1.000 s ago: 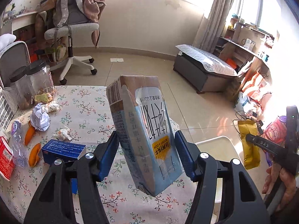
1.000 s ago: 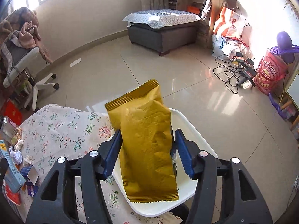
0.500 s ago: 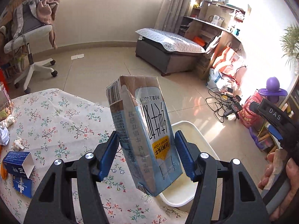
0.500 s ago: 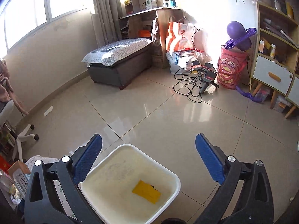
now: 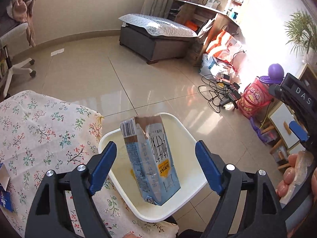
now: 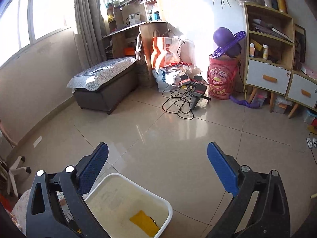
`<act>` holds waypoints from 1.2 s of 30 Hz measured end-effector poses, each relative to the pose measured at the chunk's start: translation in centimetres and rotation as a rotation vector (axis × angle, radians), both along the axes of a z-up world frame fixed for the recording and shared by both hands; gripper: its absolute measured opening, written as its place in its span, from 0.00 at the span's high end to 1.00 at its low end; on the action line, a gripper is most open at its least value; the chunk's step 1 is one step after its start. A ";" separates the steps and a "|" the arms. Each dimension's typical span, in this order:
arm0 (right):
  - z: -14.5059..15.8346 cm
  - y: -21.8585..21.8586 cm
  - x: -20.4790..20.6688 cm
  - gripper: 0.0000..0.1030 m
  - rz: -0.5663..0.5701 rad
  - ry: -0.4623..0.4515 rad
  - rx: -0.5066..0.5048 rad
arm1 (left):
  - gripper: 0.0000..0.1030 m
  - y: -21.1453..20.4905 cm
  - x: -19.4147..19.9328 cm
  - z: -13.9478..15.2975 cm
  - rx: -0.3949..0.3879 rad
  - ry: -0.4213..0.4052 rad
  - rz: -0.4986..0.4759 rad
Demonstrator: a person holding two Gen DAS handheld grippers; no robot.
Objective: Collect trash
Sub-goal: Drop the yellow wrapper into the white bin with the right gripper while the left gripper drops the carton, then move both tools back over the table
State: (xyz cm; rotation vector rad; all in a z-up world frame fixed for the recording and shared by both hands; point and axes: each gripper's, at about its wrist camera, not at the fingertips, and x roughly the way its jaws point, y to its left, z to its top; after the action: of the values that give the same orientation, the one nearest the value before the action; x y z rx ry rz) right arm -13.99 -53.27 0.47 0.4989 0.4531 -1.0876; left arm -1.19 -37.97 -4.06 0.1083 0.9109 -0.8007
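My left gripper (image 5: 155, 164) jaws opening; milk carton (image 5: 150, 158) freed, dropping into white bin (image 5: 190, 136), lower centre. Right gripper (image 6: 158, 166) wide, empty; yellow wrapper (image 6: 143, 223) already binned.

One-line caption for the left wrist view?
Left gripper opening, blue milk carton loose between its jaws above the white bin beside the floral-clothed table.

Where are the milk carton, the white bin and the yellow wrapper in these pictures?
milk carton (image 5: 152, 158): left wrist view, printed front face.
white bin (image 5: 190, 136): left wrist view, far right rim.
yellow wrapper (image 6: 143, 223): right wrist view, middle of the wrapper, inside the bin.
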 end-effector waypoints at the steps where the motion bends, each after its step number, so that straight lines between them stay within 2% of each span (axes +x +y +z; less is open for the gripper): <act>1: 0.0 0.1 0.0 0.07 -0.002 0.001 0.000 | 0.20 0.1 0.0 -0.1 0.009 0.001 -0.005; 7: 0.1 1.3 0.7 0.07 0.023 0.035 -0.056 | 0.17 1.6 0.3 0.9 0.004 -0.017 0.019; 13: 0.3 4.7 2.8 0.07 0.099 0.100 -0.160 | 0.15 4.3 1.4 2.4 0.072 -0.144 0.175; 19: 0.2 8.2 5.7 0.07 0.215 0.151 -0.205 | 0.12 8.6 2.8 3.5 0.089 -0.216 0.312; 23: 0.3 10.8 7.4 0.07 0.292 0.162 -0.226 | 0.12 11.7 3.6 3.9 0.097 -0.226 0.389; 36: -0.2 18.7 12.5 0.07 0.537 0.182 -0.198 | 0.11 20.6 5.5 3.4 0.134 -0.206 0.597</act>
State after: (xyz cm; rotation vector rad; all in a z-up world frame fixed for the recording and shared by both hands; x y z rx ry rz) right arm -1.45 -34.57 0.31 0.0883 0.5913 -0.6491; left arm 4.27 -17.39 -0.70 0.0299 0.7426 -0.1697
